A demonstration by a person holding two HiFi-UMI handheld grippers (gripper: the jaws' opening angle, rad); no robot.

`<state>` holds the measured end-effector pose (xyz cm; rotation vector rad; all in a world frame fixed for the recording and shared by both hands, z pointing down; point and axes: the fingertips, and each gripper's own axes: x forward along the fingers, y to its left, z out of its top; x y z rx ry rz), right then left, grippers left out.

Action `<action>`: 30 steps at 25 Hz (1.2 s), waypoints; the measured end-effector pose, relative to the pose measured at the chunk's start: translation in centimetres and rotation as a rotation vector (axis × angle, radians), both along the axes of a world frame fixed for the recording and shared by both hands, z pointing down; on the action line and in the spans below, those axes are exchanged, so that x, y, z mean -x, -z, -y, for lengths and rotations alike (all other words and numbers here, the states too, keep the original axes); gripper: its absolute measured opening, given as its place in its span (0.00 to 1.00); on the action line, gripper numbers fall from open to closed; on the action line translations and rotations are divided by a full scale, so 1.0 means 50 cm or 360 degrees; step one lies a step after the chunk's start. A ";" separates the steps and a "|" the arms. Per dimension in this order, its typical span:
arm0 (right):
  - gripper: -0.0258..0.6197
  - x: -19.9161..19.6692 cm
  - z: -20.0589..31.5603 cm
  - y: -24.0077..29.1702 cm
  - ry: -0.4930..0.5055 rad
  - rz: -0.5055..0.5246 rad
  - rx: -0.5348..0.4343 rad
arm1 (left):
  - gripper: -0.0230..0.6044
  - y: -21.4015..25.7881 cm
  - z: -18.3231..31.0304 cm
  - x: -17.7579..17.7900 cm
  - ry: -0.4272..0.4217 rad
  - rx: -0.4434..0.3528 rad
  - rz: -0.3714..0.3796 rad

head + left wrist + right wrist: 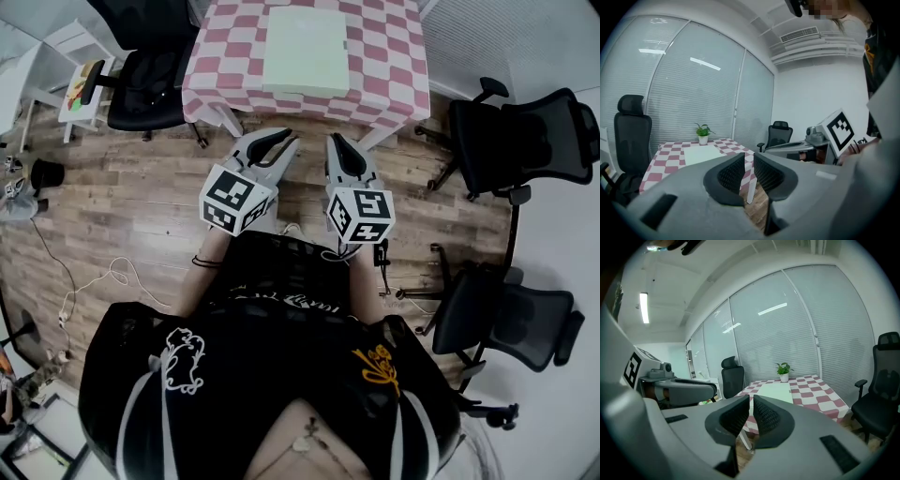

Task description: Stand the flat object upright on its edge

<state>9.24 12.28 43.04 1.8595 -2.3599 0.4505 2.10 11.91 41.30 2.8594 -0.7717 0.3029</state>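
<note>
jaws of left gripper and right gripper sit closed and empty, short of the table (flat object lies untouched), presumably awaiting approach.

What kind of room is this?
Most likely an office or small meeting room: black swivel chairs near a table with a checkered cloth, blinds across a glass wall, and a ceiling air vent.

The checkered table is cut off by the head view's top edge. The left gripper hides part of the table's near edge. The flat board is too distant to judge its thickness.
</note>
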 end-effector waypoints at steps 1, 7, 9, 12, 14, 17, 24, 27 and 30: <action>0.09 -0.003 0.014 -0.002 -0.0010 -0.0004 0.0004 | 0.12 -0.002 0.014 -0.001 -0.0008 0.0001 -0.0003; 0.09 0.009 0.142 -0.002 -0.0021 -0.0037 0.0023 | 0.12 0.001 0.151 0.014 -0.0014 -0.0007 -0.0009; 0.09 0.020 0.192 0.003 -0.0015 -0.0046 0.0025 | 0.12 0.006 0.207 0.026 -0.0004 -0.0009 -0.0017; 0.09 0.032 0.265 0.007 -0.0021 -0.0056 0.0034 | 0.12 0.009 0.288 0.043 0.0008 -0.0002 -0.0025; 0.09 0.038 0.307 0.006 -0.0030 -0.0059 0.0051 | 0.12 0.007 0.331 0.053 0.0008 0.0014 -0.0028; 0.09 0.047 0.362 0.001 -0.0042 -0.0072 0.0077 | 0.12 -0.002 0.389 0.066 0.0002 0.0043 -0.0029; 0.09 0.055 0.460 -0.017 -0.0102 -0.0087 0.0133 | 0.12 -0.031 0.503 0.079 -0.0048 0.0101 -0.0025; 0.09 0.053 0.493 -0.023 -0.0133 -0.0084 0.0148 | 0.12 -0.039 0.538 0.079 -0.0075 0.0117 -0.0022; 0.09 0.051 0.520 -0.029 -0.0164 -0.0075 0.0160 | 0.12 -0.048 0.566 0.080 -0.0107 0.0131 -0.0014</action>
